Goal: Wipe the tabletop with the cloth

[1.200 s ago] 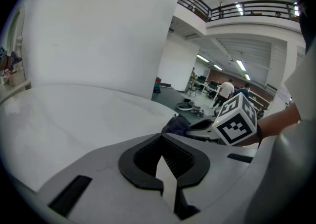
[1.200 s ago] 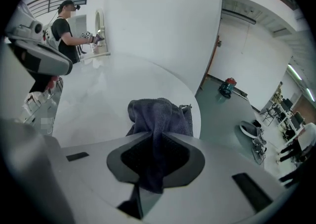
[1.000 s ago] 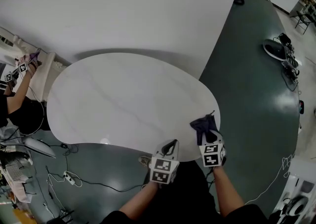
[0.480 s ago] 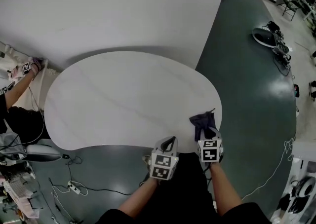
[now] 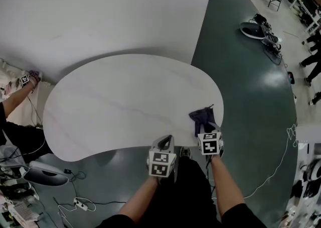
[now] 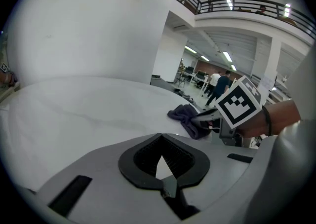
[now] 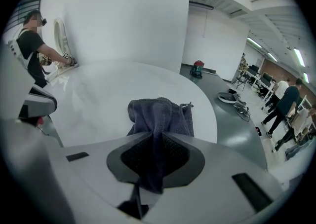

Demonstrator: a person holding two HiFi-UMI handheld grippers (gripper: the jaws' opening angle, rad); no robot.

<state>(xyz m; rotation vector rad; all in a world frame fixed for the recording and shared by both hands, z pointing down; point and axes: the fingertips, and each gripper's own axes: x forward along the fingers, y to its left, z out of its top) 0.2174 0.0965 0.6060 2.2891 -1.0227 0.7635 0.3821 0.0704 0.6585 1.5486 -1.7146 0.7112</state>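
I hold the right gripper (image 5: 204,130) at the near right lobe of the surface (image 5: 120,101); its jaws are pinched on the cloth (image 5: 201,117). In the right gripper view a dark fold runs down between the pads, and the rest bunches up in front of them. The cloth is a dark blue-grey towel; the free part lies crumpled on the white top, close to the right-hand edge and a little in from the near edge, with a small loop or tag sticking out on its far right side.

The left gripper (image 6: 160,161) is at the near edge, just beside the right one and to its left; its jaws are pressed together with nothing between them, and only a sliver of white top shows through the pads.

The surface is kidney-shaped, white with faint grey veins; the near edge curves inward where I stand and swells out in a lobe on each side. From the cloth, a broad stretch of white top runs left and ahead to the far edge; that far edge sits close under a plain white wall (image 5: 100,11). To the right of the cloth the top ends quickly, and dark green floor (image 5: 251,101) lies beyond the edge.

At the far left end another person (image 5: 12,104) reaches an arm towards the wall; cables (image 5: 75,203) trail on the floor below the left lobe.
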